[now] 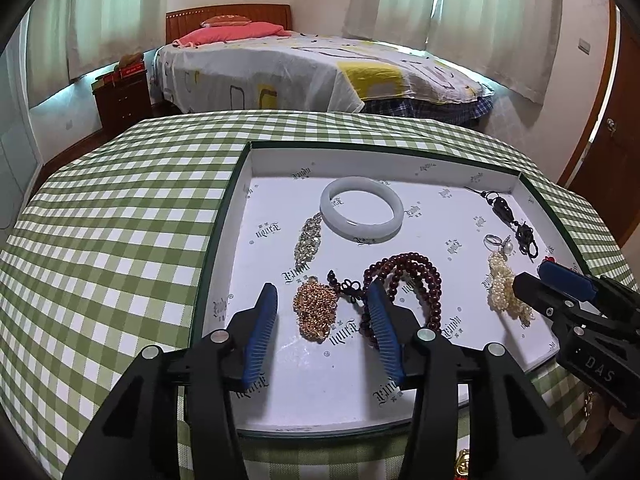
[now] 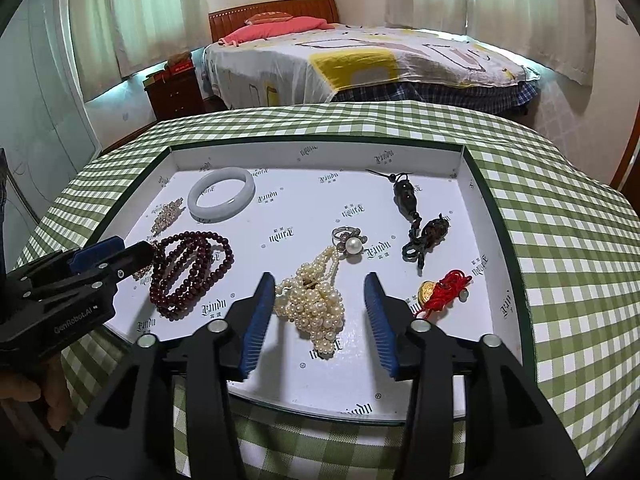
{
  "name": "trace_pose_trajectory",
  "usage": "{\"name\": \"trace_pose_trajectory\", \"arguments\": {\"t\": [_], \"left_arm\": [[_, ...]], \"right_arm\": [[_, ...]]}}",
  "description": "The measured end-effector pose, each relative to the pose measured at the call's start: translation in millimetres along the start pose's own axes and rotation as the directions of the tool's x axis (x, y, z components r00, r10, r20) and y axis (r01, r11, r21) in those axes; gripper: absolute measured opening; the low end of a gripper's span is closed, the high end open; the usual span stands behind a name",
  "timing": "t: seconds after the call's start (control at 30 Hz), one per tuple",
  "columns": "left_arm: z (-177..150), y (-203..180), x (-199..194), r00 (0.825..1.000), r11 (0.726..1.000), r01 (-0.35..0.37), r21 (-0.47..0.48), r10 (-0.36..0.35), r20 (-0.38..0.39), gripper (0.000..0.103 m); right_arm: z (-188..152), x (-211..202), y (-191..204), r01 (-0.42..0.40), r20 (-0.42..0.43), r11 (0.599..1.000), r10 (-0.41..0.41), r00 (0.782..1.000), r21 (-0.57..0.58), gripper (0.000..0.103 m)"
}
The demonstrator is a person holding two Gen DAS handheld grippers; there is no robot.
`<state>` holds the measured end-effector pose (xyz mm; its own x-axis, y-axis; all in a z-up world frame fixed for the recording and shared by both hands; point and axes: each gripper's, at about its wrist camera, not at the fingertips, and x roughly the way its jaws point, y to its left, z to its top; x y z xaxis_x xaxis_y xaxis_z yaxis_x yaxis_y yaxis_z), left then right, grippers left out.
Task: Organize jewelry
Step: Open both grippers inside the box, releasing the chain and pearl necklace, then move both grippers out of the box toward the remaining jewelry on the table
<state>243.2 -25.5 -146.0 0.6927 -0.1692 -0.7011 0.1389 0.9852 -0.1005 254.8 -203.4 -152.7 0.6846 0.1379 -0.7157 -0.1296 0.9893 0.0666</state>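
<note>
**Jewelry spread in a shallow white box, both tongs open above it**

Jewelry pieces lie loose on the floor of a shallow white cardboard box with a dark green rim (image 2: 486,184), which rests on a table covered in a green-and-white checked cloth (image 2: 568,248). A white jade-like bangle (image 2: 221,194) lies flat toward the far left corner, with a pale glittery rhinestone strip (image 1: 309,239) touching its near edge. A coiled strand of dark red beads (image 2: 191,269) sits nearer. A heap of golden chain (image 1: 316,309) lies between the pads of the left tongs (image 1: 323,330), which stand open and do not press on it. The right tongs (image 2: 320,316) are open too, their blue ribbed pads either side of a bunched strand of small cream pearls (image 2: 316,300) without touching it. Just beyond the pearls lies a silver ring with a single large pearl (image 2: 348,241). Toward the far right corner lies a dark carved pendant on a knotted black cord (image 2: 416,220), and near the right wall a small gold charm tied with red string (image 2: 442,288). A bed with a patterned sheet (image 2: 360,64) stands behind the table.
</note>
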Motion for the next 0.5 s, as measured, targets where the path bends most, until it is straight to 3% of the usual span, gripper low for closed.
{"name": "trace_pose_trajectory", "arguments": {"t": [0.1,0.5], "left_arm": [[-0.1,-1.1,-6.7,1.0,1.0,-0.008,0.007,0.008,0.018,0.056],[-0.4,-5.6,-38.5,0.997,0.999,-0.03,0.01,0.03,0.075,0.063]], "right_arm": [[1.2,-3.1,0.6,0.001,0.009,1.0,-0.001,1.0,-0.001,0.053],[-1.5,-24.9,-1.1,0.007,0.039,1.0,-0.007,0.999,-0.002,0.06]]}}
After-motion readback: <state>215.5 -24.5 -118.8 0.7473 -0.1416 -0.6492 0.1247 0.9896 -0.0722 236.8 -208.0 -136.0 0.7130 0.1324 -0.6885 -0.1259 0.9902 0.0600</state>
